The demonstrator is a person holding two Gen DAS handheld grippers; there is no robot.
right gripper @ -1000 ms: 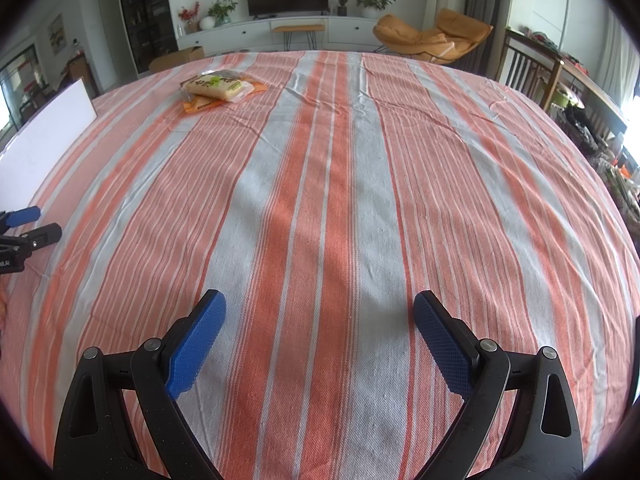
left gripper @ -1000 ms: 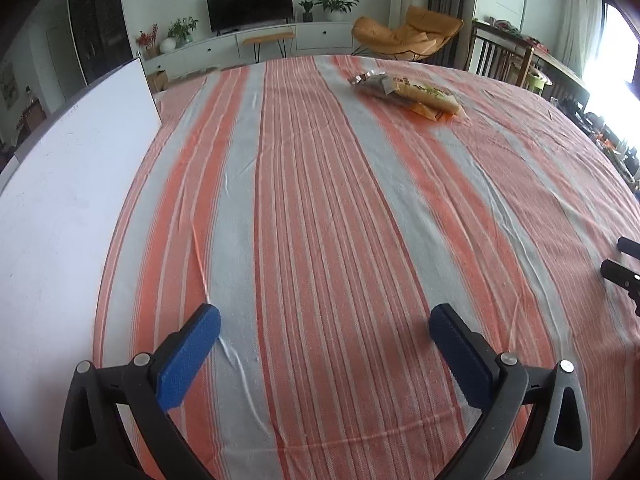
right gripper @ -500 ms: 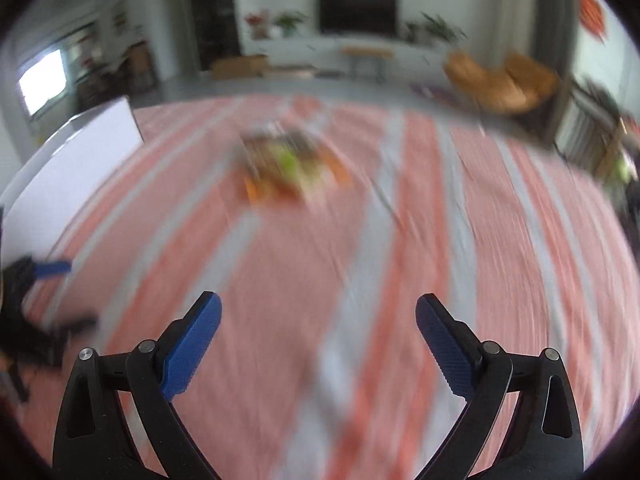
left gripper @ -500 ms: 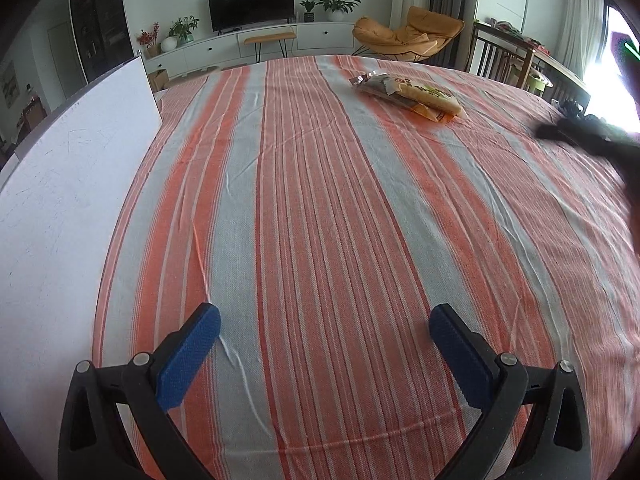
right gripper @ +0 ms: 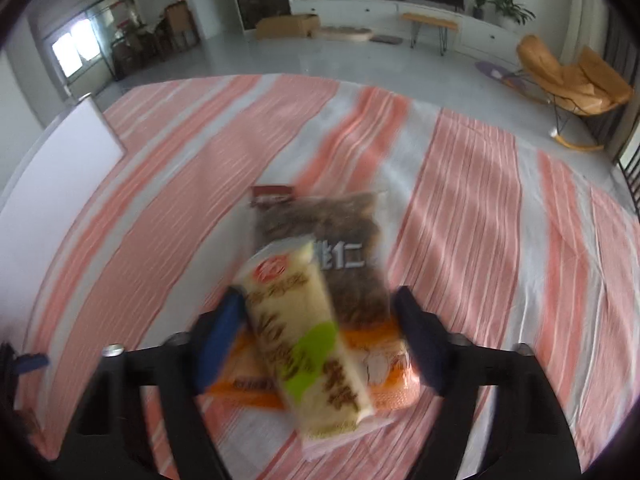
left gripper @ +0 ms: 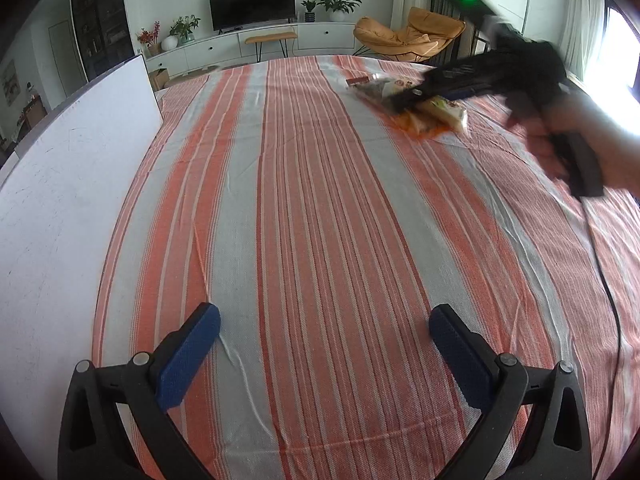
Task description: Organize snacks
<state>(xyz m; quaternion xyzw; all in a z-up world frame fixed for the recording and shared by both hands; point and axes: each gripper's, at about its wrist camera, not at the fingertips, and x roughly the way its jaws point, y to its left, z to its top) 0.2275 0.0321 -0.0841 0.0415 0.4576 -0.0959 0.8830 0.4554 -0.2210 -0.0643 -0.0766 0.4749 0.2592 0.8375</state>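
Three snack packets are lying stacked between my right jaws: a pale yellow packet (right gripper: 308,344) slanting on top, a dark clear packet (right gripper: 340,256) reaching ahead beyond the tips, and an orange packet (right gripper: 384,376) flat underneath. My right gripper (right gripper: 320,332) is narrowing, its jaws having just been closing to about half width; the left blue pad (right gripper: 220,340) is sitting right at the yellow packet's edge, though blur is keeping me from telling whether it is touching, while the right pad is standing beside the orange packet. Nothing is looking pinched. My right hand (left gripper: 572,140) is gripping the handle, seen far ahead and to the right of my left jaws. My left gripper (left gripper: 324,354) is hovering with its jaws spread wide and nothing between them but the striped cloth on the surface (left gripper: 320,220). Well off to their left, a white board (left gripper: 60,208) is lying along the edge.
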